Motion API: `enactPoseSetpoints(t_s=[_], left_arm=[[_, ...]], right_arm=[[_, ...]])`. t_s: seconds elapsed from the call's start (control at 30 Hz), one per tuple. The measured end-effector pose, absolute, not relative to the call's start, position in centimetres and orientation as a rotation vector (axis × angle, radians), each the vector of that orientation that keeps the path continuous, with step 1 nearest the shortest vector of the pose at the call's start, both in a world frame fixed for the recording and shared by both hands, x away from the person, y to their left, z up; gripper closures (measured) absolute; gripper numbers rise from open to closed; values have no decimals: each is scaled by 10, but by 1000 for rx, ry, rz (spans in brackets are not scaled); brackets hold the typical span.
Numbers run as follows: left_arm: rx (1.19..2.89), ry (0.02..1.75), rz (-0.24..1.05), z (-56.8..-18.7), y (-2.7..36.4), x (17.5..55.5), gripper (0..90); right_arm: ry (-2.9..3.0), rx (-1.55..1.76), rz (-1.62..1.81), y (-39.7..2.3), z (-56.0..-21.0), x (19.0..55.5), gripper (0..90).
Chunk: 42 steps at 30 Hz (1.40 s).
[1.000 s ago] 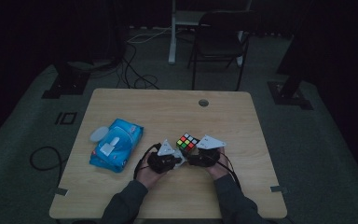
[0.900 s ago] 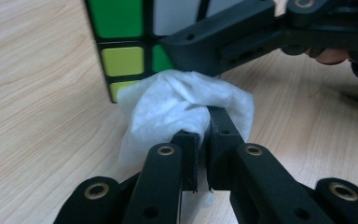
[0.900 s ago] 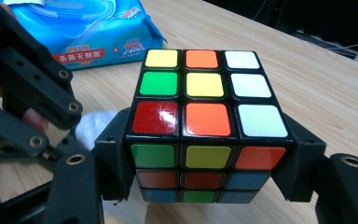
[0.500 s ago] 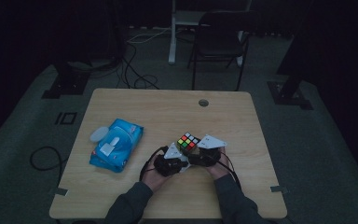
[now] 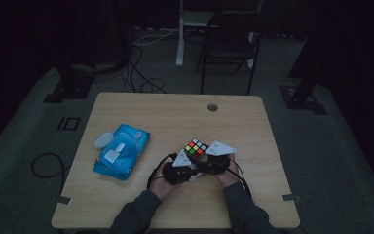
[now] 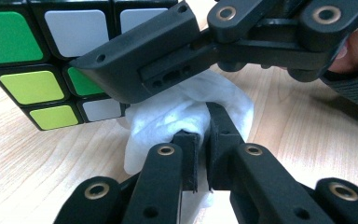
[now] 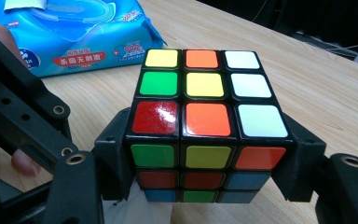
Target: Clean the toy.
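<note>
I hold my right tool (image 7: 205,186) clamped on the puzzle cube (image 7: 205,116), one jaw on each side of it, and the cube sits just above the worktop (image 5: 175,117) a little right of the middle, toward the near edge. My left tool (image 6: 204,140) has its jaws pressed together on a bunched white wipe (image 6: 186,109), which it holds against the lower side of the cube, right beside one jaw of the right tool. In the high view both tools meet at the cube (image 5: 196,147), with my hands (image 5: 163,178) and sleeves coming in over the near edge. The space around them is free: bare wood lies behind the cube as far as the back edge, where a small round cable hole (image 5: 213,107) sits, and there is bare wood to the right out to that edge. To the left, well apart from the cube, lies a blue pack of wet wipes (image 5: 121,157) with a white flap on top, set at a slant and close to the left edge. Past the back edge stands a dark chair (image 5: 229,44) on the floor, with cables (image 5: 141,73) trailing beside it. In the right gripper view the pack (image 7: 79,37) carries a red label with white Chinese characters and a small round badge with "99.9"; the rest of the print is too small for me to read. The cube's top face shows yellow, orange, white, green and red squares.
</note>
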<state>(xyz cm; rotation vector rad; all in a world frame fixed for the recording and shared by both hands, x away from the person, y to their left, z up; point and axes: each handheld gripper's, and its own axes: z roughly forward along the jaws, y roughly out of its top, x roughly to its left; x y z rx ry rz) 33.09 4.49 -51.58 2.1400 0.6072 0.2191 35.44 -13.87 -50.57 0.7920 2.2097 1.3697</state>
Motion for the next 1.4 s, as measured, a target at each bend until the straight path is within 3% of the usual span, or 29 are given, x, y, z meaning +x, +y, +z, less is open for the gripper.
enactPoseSetpoints(t_s=[1.4], left_arm=[[2061,648,238,-527,32,338,858]], right_arm=[[2171,839,1427,-142,-502,355,342]])
